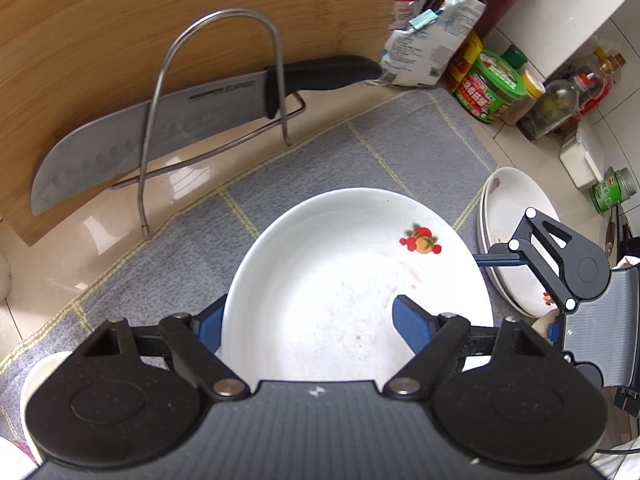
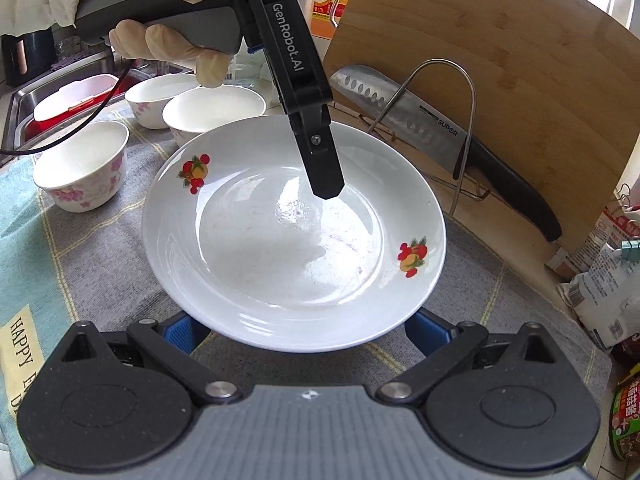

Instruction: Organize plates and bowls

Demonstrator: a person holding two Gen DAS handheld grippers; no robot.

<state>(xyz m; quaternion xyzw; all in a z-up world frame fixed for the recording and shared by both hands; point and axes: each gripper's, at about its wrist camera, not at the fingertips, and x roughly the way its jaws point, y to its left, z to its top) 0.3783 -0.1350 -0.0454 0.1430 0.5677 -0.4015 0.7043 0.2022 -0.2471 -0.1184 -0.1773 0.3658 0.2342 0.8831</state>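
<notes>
A white plate point(image 1: 340, 280) with fruit decals hangs a little above the grey checked cloth point(image 1: 360, 152). My left gripper point(image 1: 308, 312) is shut on its near rim, one blue pad under the plate and the other inside it. From the right wrist, the plate point(image 2: 280, 248) shows the left tool's black finger point(image 2: 320, 160) reaching into it, held by a gloved hand point(image 2: 168, 40). My right gripper point(image 2: 302, 334) stands open, both blue pads below the plate's near rim. Two more plates point(image 1: 516, 208) are stacked to the right. Three flowered bowls point(image 2: 80, 168) stand behind.
A large knife point(image 1: 160, 132) sits in a wire rack against an upright bamboo board point(image 2: 520, 60). Bottles and jars point(image 1: 492, 88) crowd the back corner, with bags point(image 2: 600, 288) beside them. A sink point(image 2: 24, 112) with a red and white tub lies beyond the bowls.
</notes>
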